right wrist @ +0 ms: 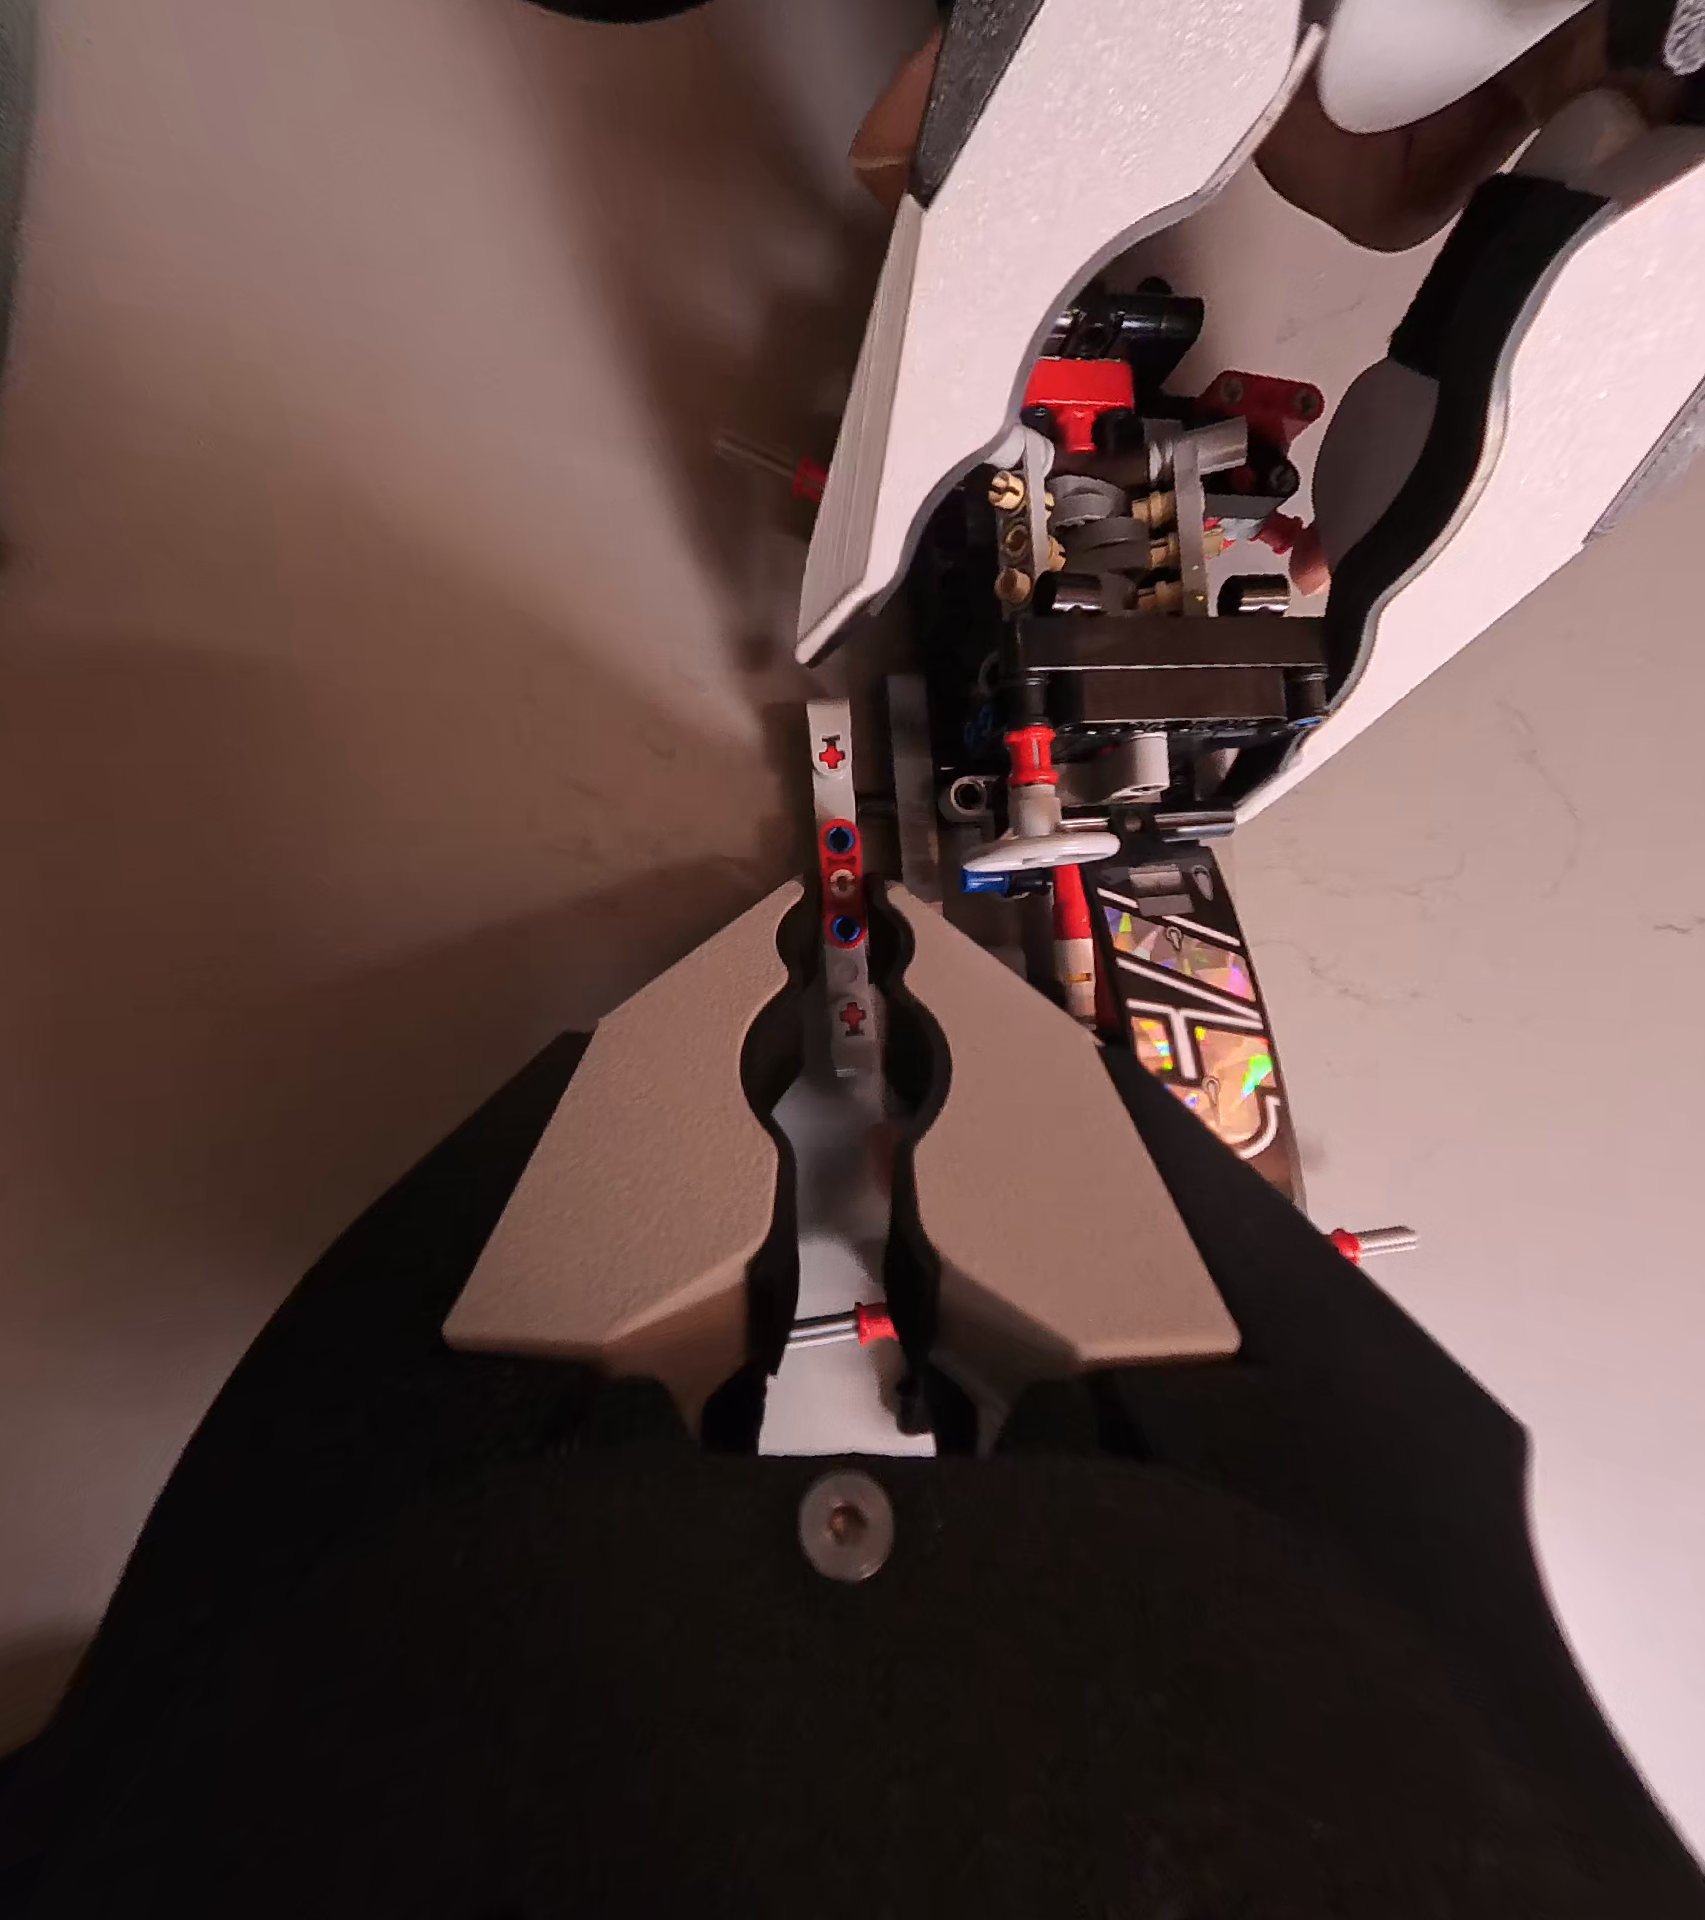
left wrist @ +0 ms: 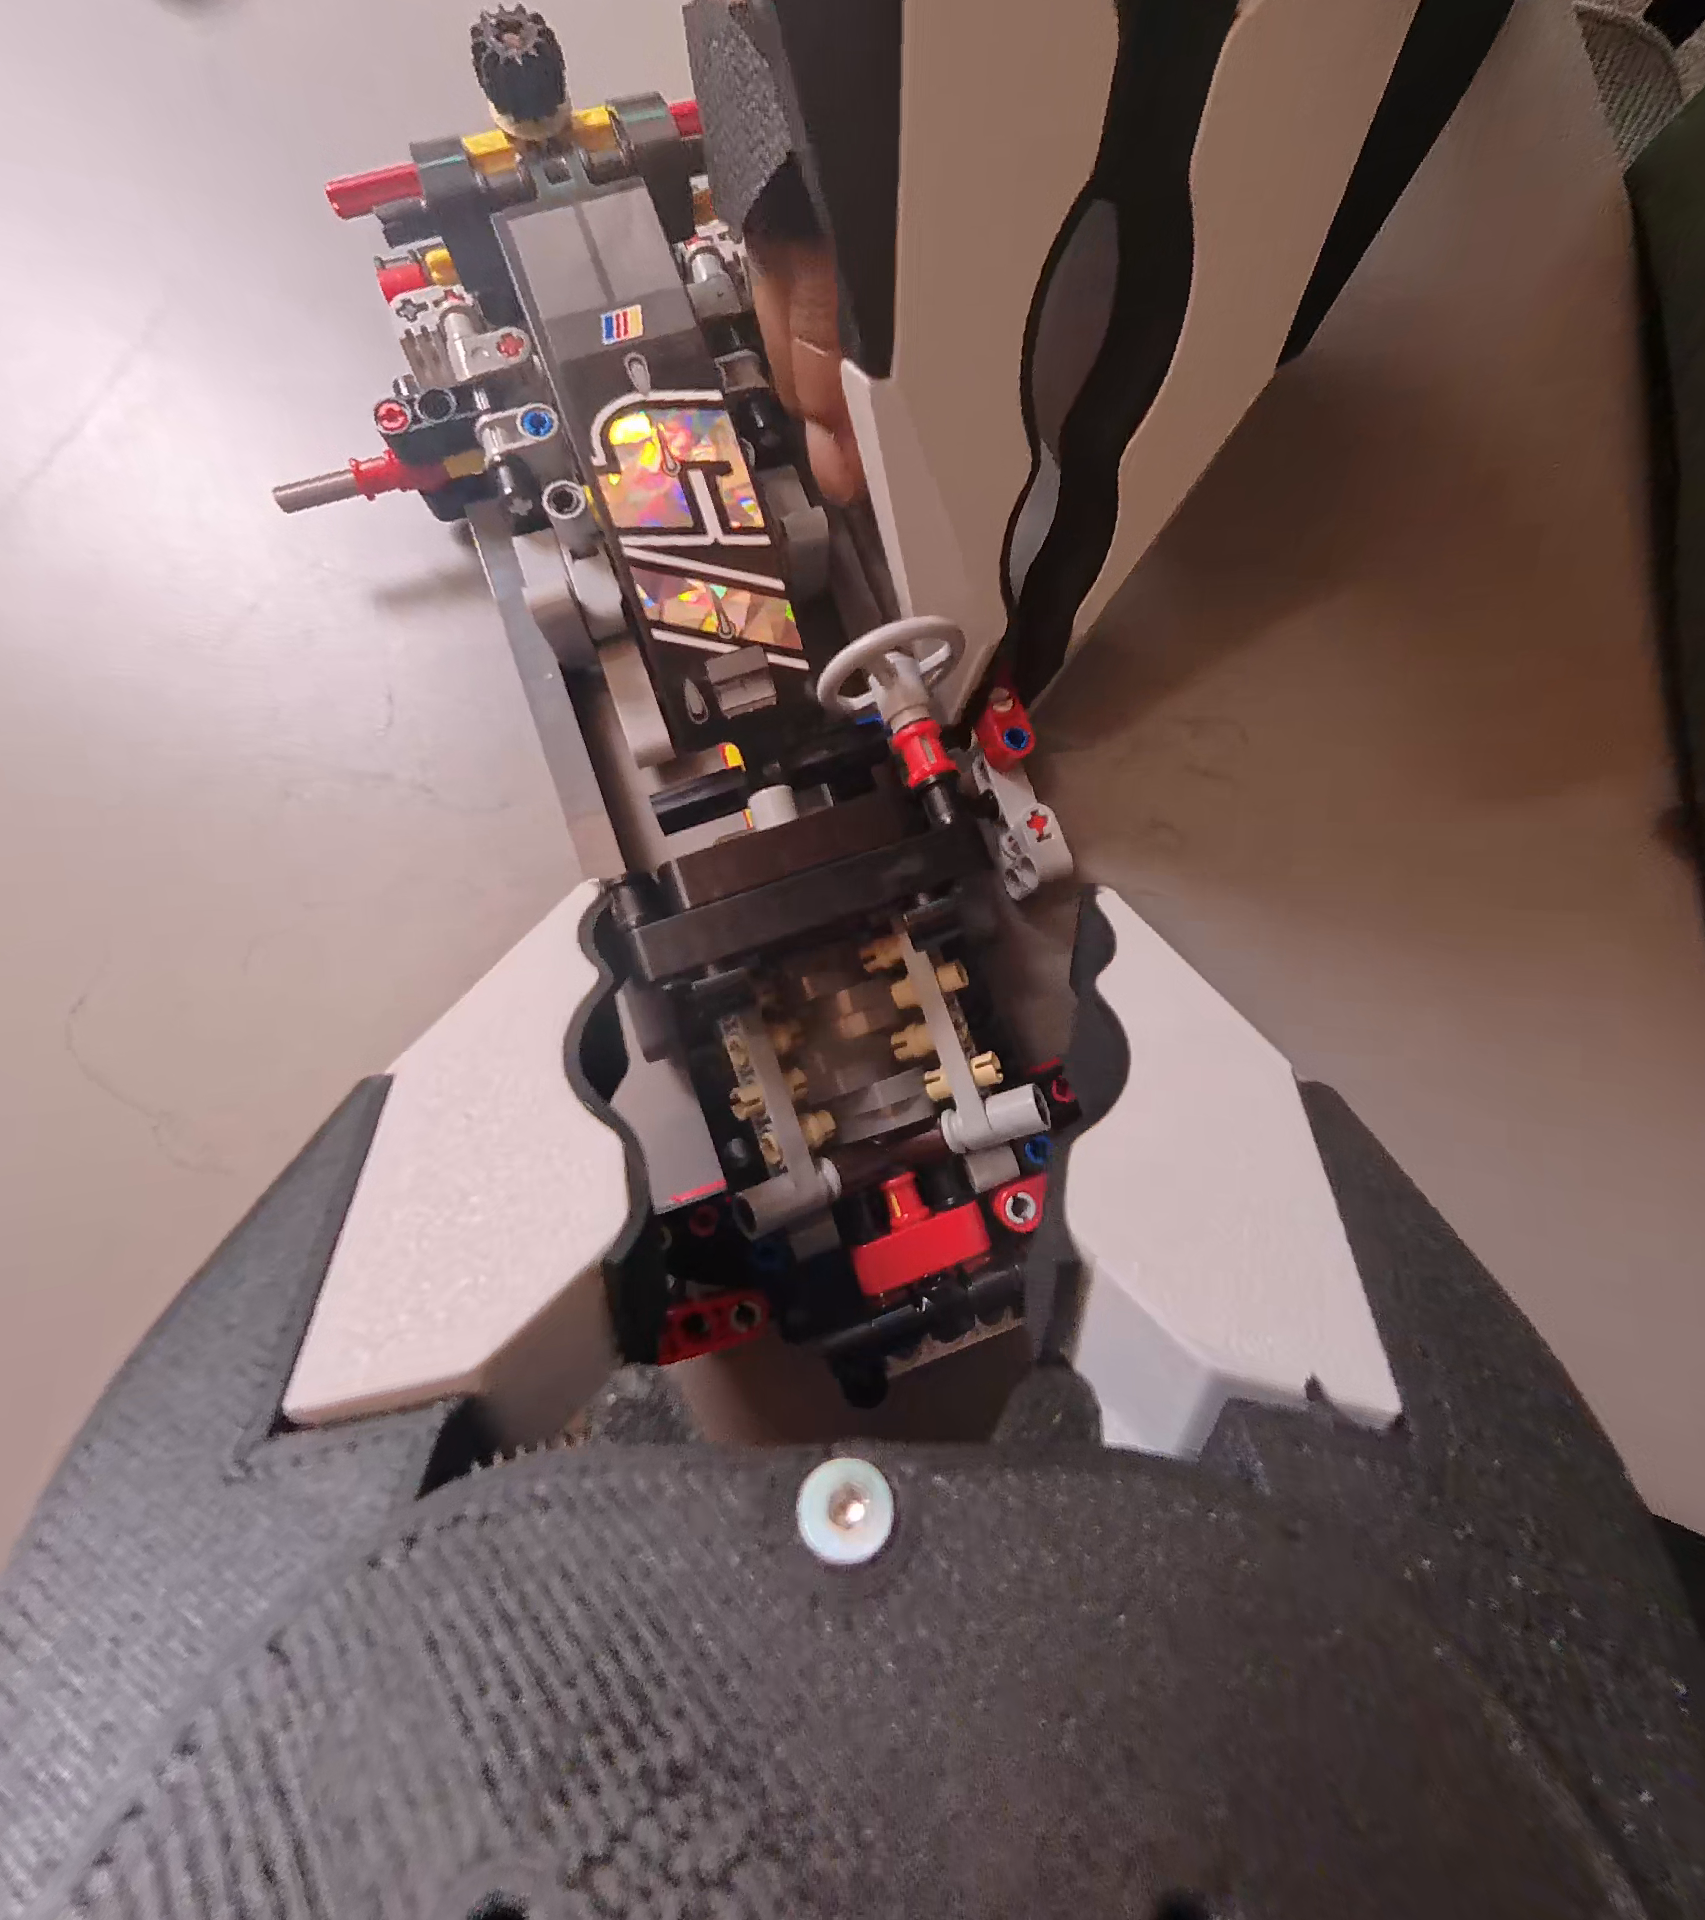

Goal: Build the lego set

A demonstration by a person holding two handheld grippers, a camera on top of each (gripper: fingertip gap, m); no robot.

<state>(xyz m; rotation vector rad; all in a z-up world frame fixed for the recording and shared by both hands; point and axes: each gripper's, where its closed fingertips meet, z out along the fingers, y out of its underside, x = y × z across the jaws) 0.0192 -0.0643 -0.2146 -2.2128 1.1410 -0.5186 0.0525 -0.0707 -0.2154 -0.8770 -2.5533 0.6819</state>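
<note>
Lego car chassis [left wrist: 713, 665]: long Technic build lying on the pale table [left wrist: 131, 727]; in the left wrist view it runs from 6 o'clock up toward 12; its engine end sits nearest that camera
Left gripper [left wrist: 843, 1049]: white fingers clamped on either side of the chassis's engine block [left wrist: 869, 1060]; tan pins and grey beams show between them; the same grasp appears at 1 o'clock in the right wrist view [right wrist: 1118, 540]
Right gripper [right wrist: 843, 997]: jaws closed on a light grey beam [right wrist: 843, 935]; the beam carries a red strip with blue pins and red cross-axle ends; it stands along the chassis's side, touching it
Right gripper from the left wrist view [left wrist: 1019, 665]: comes in from 1 o'clock; its tip meets the grey beam [left wrist: 1024, 821] just beside the steering wheel
Steering wheel [left wrist: 892, 657]: white, on a red-collared shaft, near the middle of the build
Black panel [left wrist: 682, 520]: holographic sticker on top, ahead of the wheel toward 12 o'clock
Black gear [left wrist: 517, 57]: at the chassis's far end, 11 o'clock
Red axles [left wrist: 365, 194]: stick out of the far end toward 9 o'clock
</note>
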